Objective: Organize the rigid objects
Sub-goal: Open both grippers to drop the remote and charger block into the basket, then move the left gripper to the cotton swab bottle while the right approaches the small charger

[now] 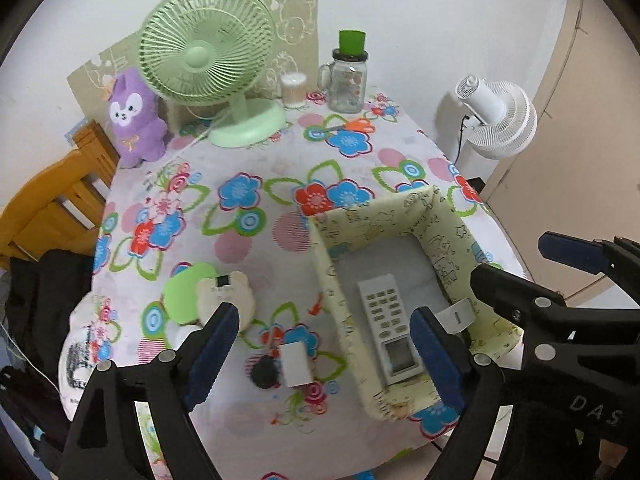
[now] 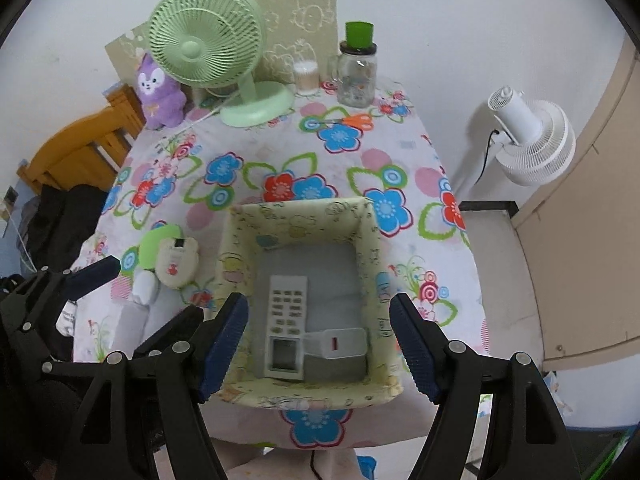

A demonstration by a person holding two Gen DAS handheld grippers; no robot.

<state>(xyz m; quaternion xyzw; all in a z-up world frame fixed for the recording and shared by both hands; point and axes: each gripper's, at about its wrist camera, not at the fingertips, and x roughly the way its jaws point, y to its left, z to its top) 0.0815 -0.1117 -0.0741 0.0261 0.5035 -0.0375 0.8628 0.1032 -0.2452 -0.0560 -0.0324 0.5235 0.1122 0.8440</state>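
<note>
- Far left of the fabric bin (image 1: 448,236), the left wrist view catches a bear-shaped cream item (image 1: 228,294) lying on a green disc (image 1: 182,294), both on the flowered table (image 1: 280,160).
- Nearer the bin, still left of it, that view alone shows a white block (image 1: 296,364) touching a dark round thing (image 1: 264,372); what the dark thing is, I cannot tell.
- The left gripper (image 1: 324,354) hangs over this spot, jaws spread wide, nothing between the blue ribbed pads.
- Inside the bin lies the white remote (image 1: 390,328), flat, screen end toward the camera, against the bin's left wall.
- The right wrist view looks straight down into the bin (image 2: 240,240) and gives the remote (image 2: 286,326) whole, buttons and grey screen clear.
- Just right of the remote, touching its screen end, a clear plastic piece (image 2: 338,344) with a red mark; in the left view only a corner shows, behind a pad.
- The right gripper (image 2: 320,346) straddles the bin, jaws fully apart, empty.
- The bin is soft, pale yellow cloth with cartoon prints, walls sagging, base grey.
- Behind the bin: a mint plastic fan (image 2: 208,46), a glass jar (image 2: 358,76) with a green top.
</note>
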